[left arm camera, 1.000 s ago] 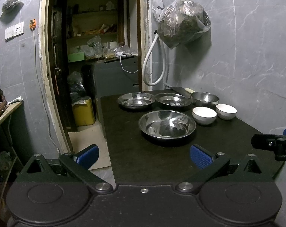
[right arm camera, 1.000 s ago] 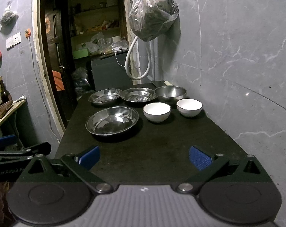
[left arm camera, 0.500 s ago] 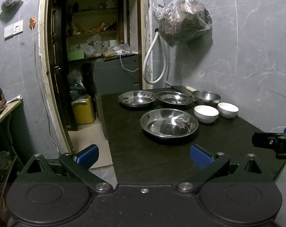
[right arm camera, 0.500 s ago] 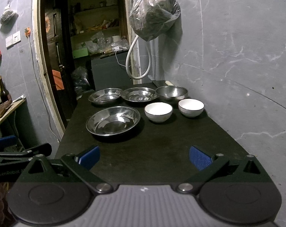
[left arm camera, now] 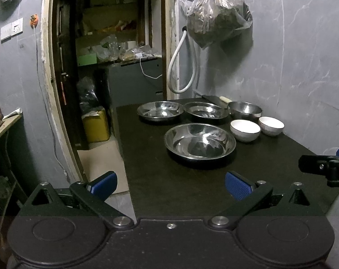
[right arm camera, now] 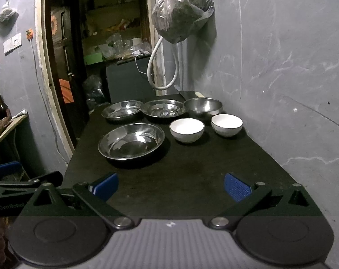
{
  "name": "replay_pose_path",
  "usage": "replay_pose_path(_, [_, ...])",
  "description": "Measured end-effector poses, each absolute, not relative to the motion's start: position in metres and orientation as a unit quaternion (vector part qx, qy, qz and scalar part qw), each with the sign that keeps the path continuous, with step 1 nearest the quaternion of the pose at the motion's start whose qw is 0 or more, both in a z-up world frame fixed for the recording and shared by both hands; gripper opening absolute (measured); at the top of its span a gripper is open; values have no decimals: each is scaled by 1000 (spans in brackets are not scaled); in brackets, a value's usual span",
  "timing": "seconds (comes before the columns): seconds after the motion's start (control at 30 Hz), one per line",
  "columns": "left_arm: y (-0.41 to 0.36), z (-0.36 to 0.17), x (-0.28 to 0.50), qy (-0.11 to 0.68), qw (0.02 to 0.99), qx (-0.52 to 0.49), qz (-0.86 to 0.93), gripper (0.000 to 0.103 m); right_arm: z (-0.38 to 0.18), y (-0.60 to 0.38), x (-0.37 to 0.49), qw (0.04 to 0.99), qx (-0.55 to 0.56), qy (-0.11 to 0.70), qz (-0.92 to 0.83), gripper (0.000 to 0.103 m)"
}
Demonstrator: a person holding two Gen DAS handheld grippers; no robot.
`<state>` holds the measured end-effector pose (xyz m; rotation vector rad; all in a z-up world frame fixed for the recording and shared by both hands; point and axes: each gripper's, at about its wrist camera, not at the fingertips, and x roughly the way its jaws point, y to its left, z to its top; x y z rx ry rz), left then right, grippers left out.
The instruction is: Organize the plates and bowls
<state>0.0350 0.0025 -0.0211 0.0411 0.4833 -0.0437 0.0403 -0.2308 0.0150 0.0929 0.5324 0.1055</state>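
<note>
steel plates and white bowls (right arm camera: 186, 130) sit far on the dark tabletop (right arm camera: 191, 179); my left tongs (left arm camera: 169, 185) and right tongs (right arm camera: 170, 186), both released, have crept slightly nearer, nothing stacked yet.

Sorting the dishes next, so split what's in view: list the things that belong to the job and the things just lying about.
For the job:
large steel plate
two steel plates at the back
steel bowl
two white bowls

Lying about:
hanging bag
white hose
knife
yellow container
bottle
</note>
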Motion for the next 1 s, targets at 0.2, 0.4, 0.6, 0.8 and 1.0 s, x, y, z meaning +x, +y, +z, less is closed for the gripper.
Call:
replay_pose_path(0.2, [0,-25,48,254,967,20,-23,102,11,-233,52,959,47,273,55,103])
replay_pose_path(0.4, [-7,-30,65,274,961,36,-14,102,4,-237,71,954,43,290,64,103])
replay_pose_path(0.6, [-5,-27,95,295,954,39,36,102,8,-240,98,950,26,299,90,103])
replay_pose_path(0.8, [4,-11,141,303,943,8,137,102,24,-239,156,938,35,329,106,103])
replay_pose_path(1.0, [18,7,183,323,933,-23,157,102,40,-222,208,927,46,354,115,103])
